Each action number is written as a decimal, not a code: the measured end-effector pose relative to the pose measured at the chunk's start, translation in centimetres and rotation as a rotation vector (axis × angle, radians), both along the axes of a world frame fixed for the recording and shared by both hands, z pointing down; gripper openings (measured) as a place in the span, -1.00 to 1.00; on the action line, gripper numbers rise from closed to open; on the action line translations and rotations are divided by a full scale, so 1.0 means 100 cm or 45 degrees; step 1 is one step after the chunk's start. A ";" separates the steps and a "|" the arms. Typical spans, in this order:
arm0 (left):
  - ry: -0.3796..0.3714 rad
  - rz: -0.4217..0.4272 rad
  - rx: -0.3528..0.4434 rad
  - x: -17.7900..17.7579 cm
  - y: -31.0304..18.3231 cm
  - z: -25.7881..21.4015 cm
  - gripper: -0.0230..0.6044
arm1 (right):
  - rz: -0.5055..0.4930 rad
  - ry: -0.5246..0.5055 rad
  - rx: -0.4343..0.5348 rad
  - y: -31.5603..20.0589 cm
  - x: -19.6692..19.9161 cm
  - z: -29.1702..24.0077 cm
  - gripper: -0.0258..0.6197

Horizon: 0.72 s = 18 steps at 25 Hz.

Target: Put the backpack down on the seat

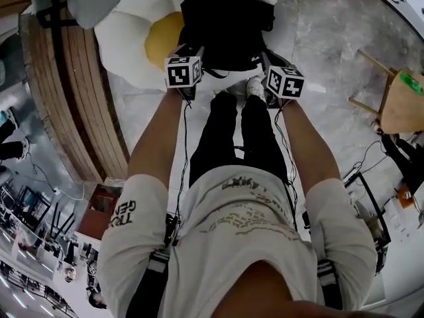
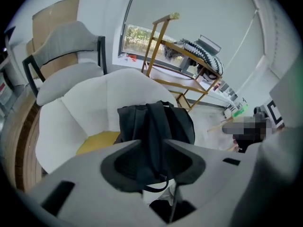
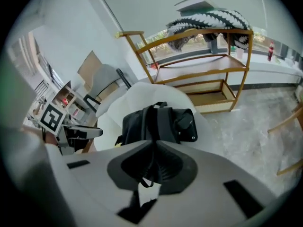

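At 12 o'clock from my feet: backpack (image 1: 225, 25) is down on the white petal-shaped seat (image 1: 126, 35), partly over its yellow centre (image 1: 161, 40). It stands upright, long axis vertical, top handle up, strap side facing me, white backrest right behind it.

Left tongs (image 2: 152, 141): jaws apart, a shoulder strap (image 2: 155, 157) runs through the gap, pads not pressing it. Right tongs (image 3: 154, 142): jaws pinched almost together on a strap of the backpack. In the head view they sit at the near edge of the backpack, left at 11, right at 1.

Floor (image 1: 324, 58) is grey marbled stone; wood slats (image 1: 73, 105) at 9.

Head view only: my legs (image 1: 228, 138), wooden chair (image 1: 397, 101) at 3.

Gripper views only: wooden shelf rack (image 3: 199, 74) behind the seat, striped cloth (image 3: 208, 19) on top. Left gripper view adds a grey chair (image 2: 66, 46) and a window (image 2: 142, 39).
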<state>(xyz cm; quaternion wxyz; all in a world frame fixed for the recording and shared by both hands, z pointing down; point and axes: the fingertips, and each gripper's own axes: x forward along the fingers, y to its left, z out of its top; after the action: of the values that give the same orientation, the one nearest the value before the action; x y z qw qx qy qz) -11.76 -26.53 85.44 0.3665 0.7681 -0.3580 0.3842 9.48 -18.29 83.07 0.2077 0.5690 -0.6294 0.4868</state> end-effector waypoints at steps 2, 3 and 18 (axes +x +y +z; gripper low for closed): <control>0.027 -0.059 0.035 0.001 0.000 -0.019 -0.81 | -0.073 0.042 0.032 -0.005 -0.005 -0.015 -0.82; 0.054 -0.095 0.056 0.001 0.000 -0.030 -0.82 | -0.109 0.068 0.051 -0.008 -0.007 -0.023 -0.83; 0.074 -0.120 0.467 0.037 0.018 -0.253 -0.86 | -0.228 0.224 0.521 -0.026 -0.003 -0.237 -0.84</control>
<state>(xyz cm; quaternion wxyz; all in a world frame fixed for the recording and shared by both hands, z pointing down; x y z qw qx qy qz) -8.08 -24.69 60.18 0.2481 0.8153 -0.4467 0.2726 9.13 -20.89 59.38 0.1844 0.5814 -0.7422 0.2775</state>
